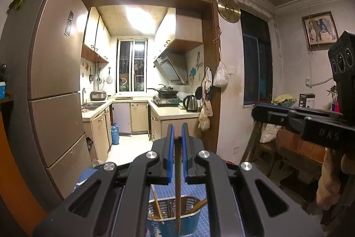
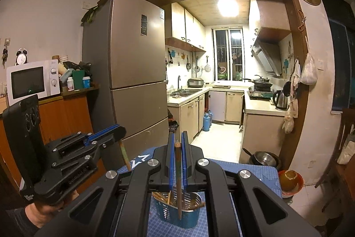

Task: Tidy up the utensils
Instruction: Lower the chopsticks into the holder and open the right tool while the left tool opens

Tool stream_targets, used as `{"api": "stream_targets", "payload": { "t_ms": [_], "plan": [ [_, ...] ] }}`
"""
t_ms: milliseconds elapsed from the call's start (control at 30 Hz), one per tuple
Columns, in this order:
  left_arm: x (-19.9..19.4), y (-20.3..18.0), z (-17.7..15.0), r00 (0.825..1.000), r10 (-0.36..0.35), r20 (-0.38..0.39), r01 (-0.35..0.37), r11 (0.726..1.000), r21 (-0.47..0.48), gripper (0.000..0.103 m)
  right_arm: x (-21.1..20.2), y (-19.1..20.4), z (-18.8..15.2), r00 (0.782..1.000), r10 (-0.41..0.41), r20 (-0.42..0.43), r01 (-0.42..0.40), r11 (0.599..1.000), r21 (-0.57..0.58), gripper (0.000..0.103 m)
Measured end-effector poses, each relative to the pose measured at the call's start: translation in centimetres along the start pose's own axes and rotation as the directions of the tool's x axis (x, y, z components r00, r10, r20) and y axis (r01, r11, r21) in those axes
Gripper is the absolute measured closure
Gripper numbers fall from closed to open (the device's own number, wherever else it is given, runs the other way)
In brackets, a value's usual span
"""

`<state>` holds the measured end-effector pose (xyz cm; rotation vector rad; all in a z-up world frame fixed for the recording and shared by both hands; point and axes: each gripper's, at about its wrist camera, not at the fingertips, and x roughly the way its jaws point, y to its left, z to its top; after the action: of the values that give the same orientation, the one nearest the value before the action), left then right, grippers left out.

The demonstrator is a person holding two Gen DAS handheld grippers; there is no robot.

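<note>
Both grippers are raised above a blue utensil basket [image 1: 175, 219] with a metal rim, which stands on a blue gridded mat [image 2: 244, 172] at the near edge of the scene. The left gripper [image 1: 176, 137] has its blue pads pressed together on the top end of a single brown chopstick [image 1: 178, 188], which hangs straight down so that its tip sits over the basket's middle. The right gripper [image 2: 178, 143] pinches another chopstick [image 2: 178, 181] the same way, near its patterned top end, with the shaft pointing down into the basket. Holding each stick by its upper end and letting it hang vertically seems chosen so the lower tip can be steered into a slot of the basket while the gripper stays clear of the rim. Several wooden utensils [image 2: 162, 196] already lean inside the basket (a divider appears to split it into compartments, though which one each hanging chopstick is over I cannot tell). In the right wrist view the left gripper appears at the left, level and beside its partner, a hand [image 2: 42, 212] around its grip. Far behind are a brown fridge [image 2: 133, 63] and a lit kitchen. Judging by this, the sorting is partway along.
</note>
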<state>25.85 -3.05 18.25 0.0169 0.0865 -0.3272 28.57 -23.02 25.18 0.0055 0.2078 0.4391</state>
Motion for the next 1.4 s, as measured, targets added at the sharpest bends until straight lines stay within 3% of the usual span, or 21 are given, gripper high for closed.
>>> {"api": "stream_targets", "payload": {
  "t_ms": [233, 567, 1400],
  "plan": [
    [2.2, 0.7, 0.9, 1.000, 0.009, 0.021, -0.009, 1.000, -0.005, 0.098, 3.3, -0.1, 0.6, 1.000, 0.002, -0.016, -0.002, 1.000, -0.001, 0.096],
    [5.7, 1.7, -0.6, 1.000, 0.022, -0.003, -0.022, 1.000, -0.003, 0.098, 7.1, -1.2, -0.8, 0.999, -0.001, -0.045, 0.001, 1.000, 0.019, 0.096],
    [8.9, 2.6, -2.6, 0.998, 0.031, -0.058, -0.033, 0.999, -0.021, 0.098, 12.4, -2.4, -3.7, 0.993, -0.005, -0.119, 0.009, 0.999, 0.035, 0.096]
  ]
}}
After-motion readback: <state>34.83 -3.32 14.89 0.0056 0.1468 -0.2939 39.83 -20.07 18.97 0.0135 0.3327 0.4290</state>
